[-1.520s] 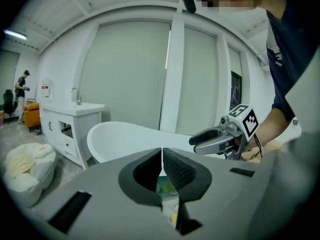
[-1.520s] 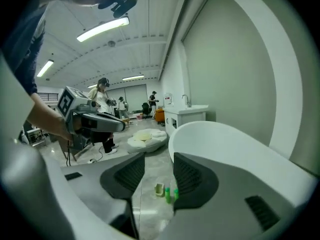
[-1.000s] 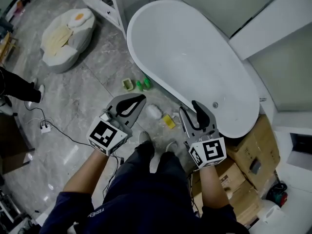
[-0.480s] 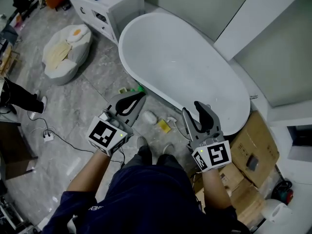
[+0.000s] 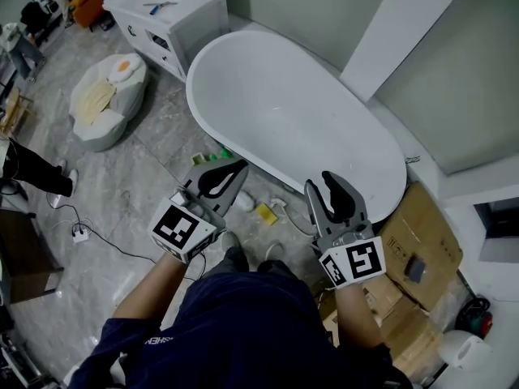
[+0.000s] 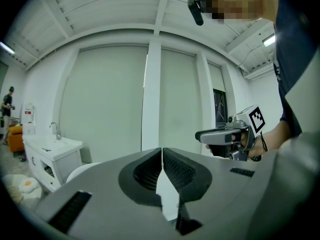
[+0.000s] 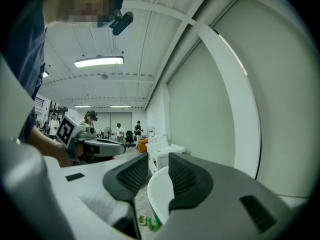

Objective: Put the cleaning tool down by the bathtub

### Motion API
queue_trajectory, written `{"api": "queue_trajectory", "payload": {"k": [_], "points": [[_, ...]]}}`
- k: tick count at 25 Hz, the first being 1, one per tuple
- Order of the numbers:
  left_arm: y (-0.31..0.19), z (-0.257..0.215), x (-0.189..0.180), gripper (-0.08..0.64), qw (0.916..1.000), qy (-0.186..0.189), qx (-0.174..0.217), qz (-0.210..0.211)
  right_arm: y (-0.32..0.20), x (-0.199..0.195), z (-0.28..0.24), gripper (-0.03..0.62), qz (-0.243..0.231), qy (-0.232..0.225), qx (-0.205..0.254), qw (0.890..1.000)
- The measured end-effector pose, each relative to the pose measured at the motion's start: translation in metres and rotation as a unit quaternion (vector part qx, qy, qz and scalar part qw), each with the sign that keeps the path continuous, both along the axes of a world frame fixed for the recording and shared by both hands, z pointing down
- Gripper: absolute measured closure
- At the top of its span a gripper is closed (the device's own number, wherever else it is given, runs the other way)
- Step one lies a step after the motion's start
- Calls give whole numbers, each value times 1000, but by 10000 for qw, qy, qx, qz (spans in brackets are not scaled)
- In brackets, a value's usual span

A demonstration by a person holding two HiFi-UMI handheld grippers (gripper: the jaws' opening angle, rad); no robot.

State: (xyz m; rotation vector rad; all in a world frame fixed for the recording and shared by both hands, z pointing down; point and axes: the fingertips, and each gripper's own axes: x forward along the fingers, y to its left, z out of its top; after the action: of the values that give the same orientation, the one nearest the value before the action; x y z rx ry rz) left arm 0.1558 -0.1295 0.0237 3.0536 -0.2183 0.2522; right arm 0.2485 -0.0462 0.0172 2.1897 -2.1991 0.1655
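The white bathtub [image 5: 300, 128] lies ahead of me on the grey floor. Beside its near wall lie a white object [image 5: 243, 200], a yellow sponge [image 5: 265, 213] and small green bottles [image 5: 223, 154]. My left gripper [image 5: 236, 170] hovers above those items, shut with nothing in it; its pads meet in the left gripper view [image 6: 162, 154]. My right gripper [image 5: 328, 183] hangs over the tub's near rim. Its jaws are closing, and a gap with nothing in it still shows between them [image 7: 159, 166]. Past them I see the tub's end [image 7: 157, 194] and the green bottles [image 7: 152, 221].
A white vanity cabinet [image 5: 174, 14] stands past the tub's far end. A beanbag with an egg print [image 5: 105, 100] sits at the left. Cardboard boxes [image 5: 422, 241] crowd the right side. A cable with a plug [image 5: 79, 233] runs over the floor, near another person's leg [image 5: 32, 168].
The head view has swung, so the tub sits further left and up in frame. Both grippers stay at about the same spot. The right jaws have narrowed slightly.
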Motion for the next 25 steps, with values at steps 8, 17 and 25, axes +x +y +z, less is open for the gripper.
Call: {"api": "queue_trajectory", "payload": {"k": [8, 17, 25], "points": [[15, -10, 27, 526, 9998, 53, 51, 171, 14, 19, -10, 521, 85, -2, 140, 9999], [24, -19, 49, 526, 9994, 148, 99, 311, 17, 29, -23, 557, 78, 3, 286, 9996], [33, -25, 60, 526, 9986, 211, 123, 464, 25, 36, -27, 584, 132, -13, 354, 9993]]}}
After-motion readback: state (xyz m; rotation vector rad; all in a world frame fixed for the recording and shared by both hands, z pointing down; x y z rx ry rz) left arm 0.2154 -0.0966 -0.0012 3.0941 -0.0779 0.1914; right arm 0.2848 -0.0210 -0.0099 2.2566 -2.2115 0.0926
